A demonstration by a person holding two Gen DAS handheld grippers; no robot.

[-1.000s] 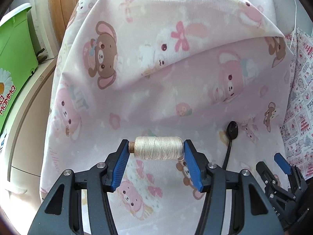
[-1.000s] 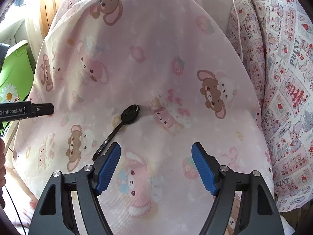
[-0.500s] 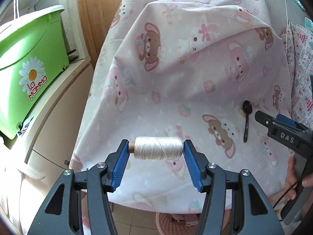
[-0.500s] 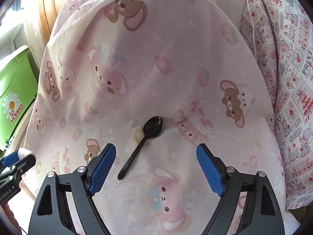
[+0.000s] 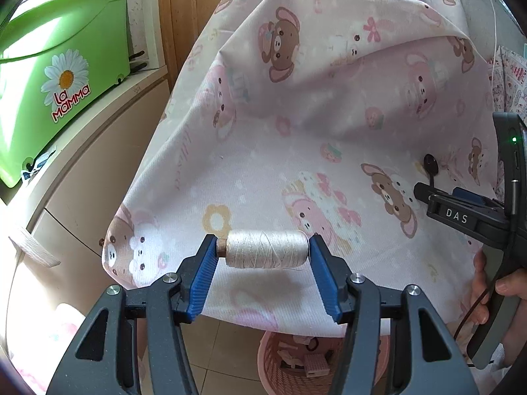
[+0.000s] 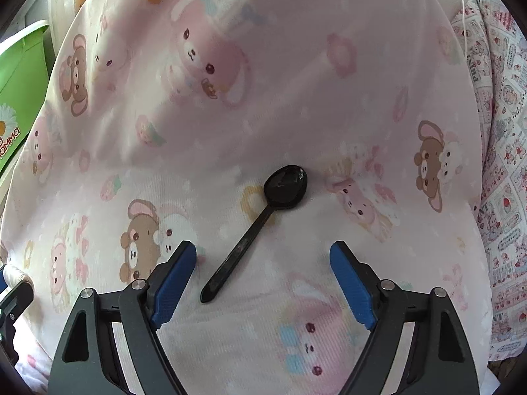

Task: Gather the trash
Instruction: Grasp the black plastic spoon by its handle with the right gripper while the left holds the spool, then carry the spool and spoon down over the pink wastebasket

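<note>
Level, left gripper (image 5: 263, 256) clamping thread spool (image 5: 266, 249), right gripper (image 6: 263, 273) spread wide over black spoon (image 6: 260, 222).

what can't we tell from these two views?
- Pink basket, left wrist view: its rim and most of its contents are hidden by the tablecloth and the left claw holding the thread spool.
- Black spoon, left view: handle hidden behind the right claw.
- Green bin, right wrist view: cut off by the left edge.
- Whatever is under the tablecloth: covered in both views.

Green tub (image 5: 49, 65) reads "La Mamma"; right hand-held gripper (image 5: 456, 215) "DAS".
</note>
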